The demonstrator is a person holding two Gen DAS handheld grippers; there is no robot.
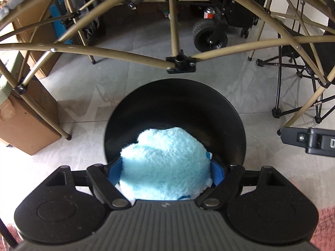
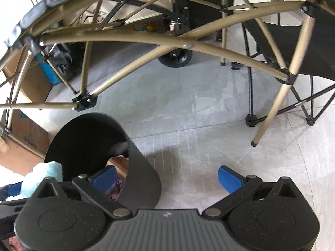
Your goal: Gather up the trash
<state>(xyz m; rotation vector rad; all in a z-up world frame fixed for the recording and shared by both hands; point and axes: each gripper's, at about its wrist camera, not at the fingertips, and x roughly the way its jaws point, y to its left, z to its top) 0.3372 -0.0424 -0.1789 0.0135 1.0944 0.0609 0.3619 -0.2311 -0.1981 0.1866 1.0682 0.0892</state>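
My left gripper (image 1: 165,167) is shut on a fluffy light-blue plush cloth (image 1: 165,163) and holds it over the near rim of a round black trash bin (image 1: 175,104) on the grey tiled floor. The cloth fills the space between the blue pads (image 1: 216,170). In the right wrist view the same bin (image 2: 83,138) stands at the lower left, with some items inside (image 2: 119,163), and the blue cloth (image 2: 45,173) shows at its near-left rim. My right gripper (image 2: 167,177) is open and empty, its left finger (image 2: 104,176) over the bin's edge.
A folding table's tan metal frame (image 1: 180,62) crosses above the bin. Cardboard boxes (image 1: 27,129) stand at the left. A black wheeled cart (image 1: 209,35) and a can (image 1: 208,13) stand at the back. A black folding chair (image 2: 293,41) is on the right. A pink rug (image 1: 326,226) lies nearest.
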